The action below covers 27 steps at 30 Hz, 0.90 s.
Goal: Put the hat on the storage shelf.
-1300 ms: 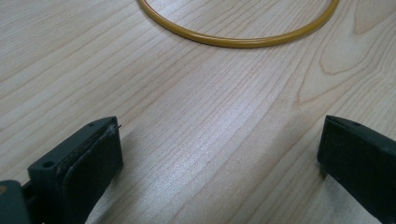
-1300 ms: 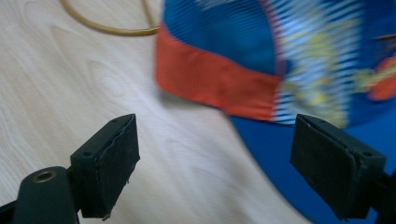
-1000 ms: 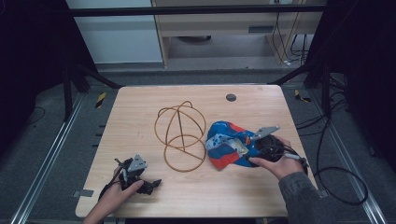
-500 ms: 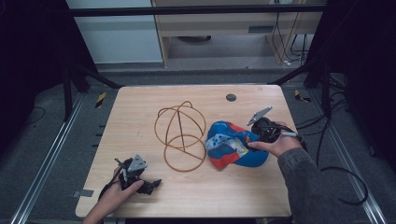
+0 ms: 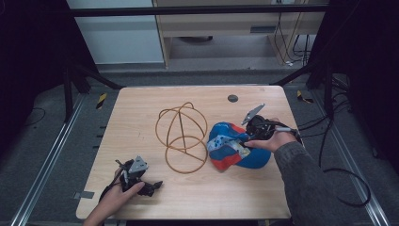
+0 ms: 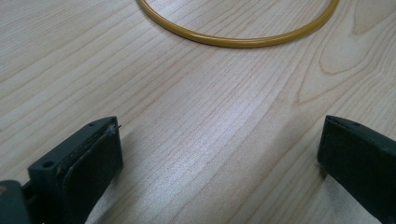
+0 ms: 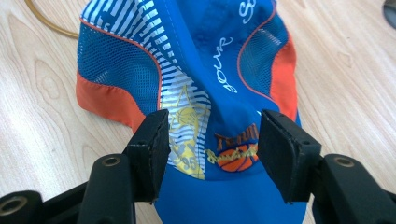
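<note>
Right gripper (image 7: 210,140) jaws parted, straddling cap (image 7: 205,65) front panel, likely lining up pinch. Left gripper (image 6: 219,158) wide apart, parked on table (image 6: 187,116); wire stand (image 6: 233,42) ring ahead.

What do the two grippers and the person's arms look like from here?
Both are black handheld units. The left gripper carries a grey three-cornered plate, and so does the right gripper, raised at an angle. Each has two chunky black jaws with flat pads and small screw holes. The right arm wears a grey sleeve.
</note>
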### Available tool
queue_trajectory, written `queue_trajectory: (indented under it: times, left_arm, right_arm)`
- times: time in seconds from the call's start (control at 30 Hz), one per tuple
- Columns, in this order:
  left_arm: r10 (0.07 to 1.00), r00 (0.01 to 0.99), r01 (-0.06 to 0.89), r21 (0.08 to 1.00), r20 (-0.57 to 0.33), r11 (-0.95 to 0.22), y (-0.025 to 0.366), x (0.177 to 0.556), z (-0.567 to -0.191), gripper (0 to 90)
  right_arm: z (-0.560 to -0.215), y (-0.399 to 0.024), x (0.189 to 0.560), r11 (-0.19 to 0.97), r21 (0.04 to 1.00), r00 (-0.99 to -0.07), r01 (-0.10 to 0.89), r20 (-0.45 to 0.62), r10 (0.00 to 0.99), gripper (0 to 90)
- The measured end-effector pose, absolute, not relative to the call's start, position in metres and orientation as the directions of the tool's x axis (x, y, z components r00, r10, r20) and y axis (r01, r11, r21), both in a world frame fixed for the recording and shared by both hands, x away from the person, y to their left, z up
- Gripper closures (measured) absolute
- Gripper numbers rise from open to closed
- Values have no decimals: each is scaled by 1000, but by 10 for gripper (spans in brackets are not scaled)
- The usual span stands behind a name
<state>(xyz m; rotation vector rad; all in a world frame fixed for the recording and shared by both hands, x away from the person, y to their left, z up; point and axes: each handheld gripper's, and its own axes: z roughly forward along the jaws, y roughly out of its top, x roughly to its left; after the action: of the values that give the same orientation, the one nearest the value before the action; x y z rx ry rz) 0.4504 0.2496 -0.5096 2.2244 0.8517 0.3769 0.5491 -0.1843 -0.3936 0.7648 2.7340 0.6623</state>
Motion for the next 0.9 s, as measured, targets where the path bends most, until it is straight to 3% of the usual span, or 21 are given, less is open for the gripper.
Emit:
queue_trajectory:
  times: [0.37,0.63,0.9]
  left_arm:
    - [668,744,459,710,21,-534,250,450,-510,0]
    - [668,744,460,710,20,-533,250,450,-510,0]
    - [666,745,459,710,20,-534,250,450,-509,0]
  right_arm:
    - [-408,-171,567,777,454,-858,436,-50,511,571]
    - [-413,-168,571,790,443,-872,424,-36,488,875]
    - [-403,-176,564,784,457,-873,420,-32,486,900]
